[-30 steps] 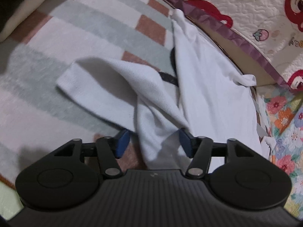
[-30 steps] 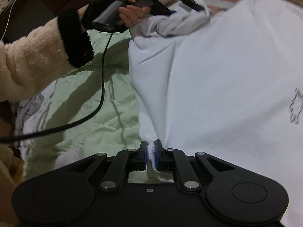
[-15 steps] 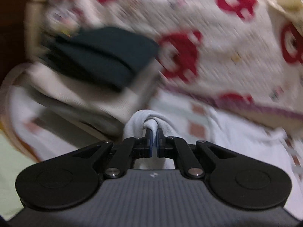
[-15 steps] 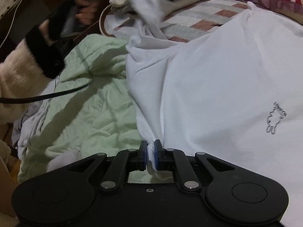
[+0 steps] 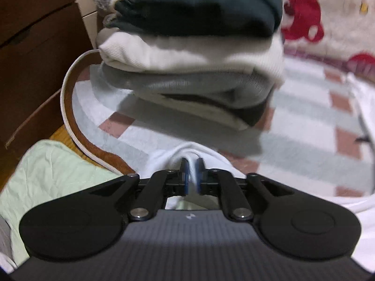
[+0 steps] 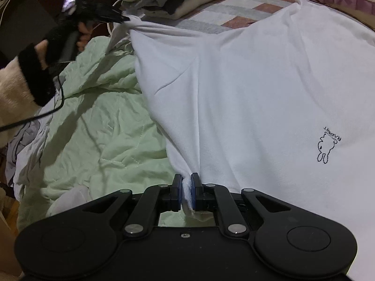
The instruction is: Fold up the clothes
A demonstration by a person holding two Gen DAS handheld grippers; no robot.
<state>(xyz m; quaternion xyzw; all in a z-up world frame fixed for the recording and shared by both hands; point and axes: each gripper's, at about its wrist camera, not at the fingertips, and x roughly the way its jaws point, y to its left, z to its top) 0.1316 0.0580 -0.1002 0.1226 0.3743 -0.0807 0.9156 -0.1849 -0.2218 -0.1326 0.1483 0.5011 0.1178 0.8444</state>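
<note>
White shirt (image 6: 246,89) spread ahead of right hand-held gripper (image 6: 186,190), hem pinched between its pads. Sleeve end clamped in left hand-held gripper (image 5: 191,175), likely pulled taut for flattening. Folded stack (image 5: 192,53) beyond.

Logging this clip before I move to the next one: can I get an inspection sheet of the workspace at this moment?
Surface: striped blanket next to a pale green quilt.
Job's things: white T-shirt with a small rabbit print, pulled taut between both grippers.
Clutter: pile of folded clothes, dark piece on top; crumpled grey fabric at the quilt's edge.
Grippers: left gripper shut on a bunched sleeve end; right gripper shut on the shirt's edge.
Cables: black cable hanging from the left gripper's handle.
Surroundings: wooden drawers; cream quilted cover with red prints.
</note>
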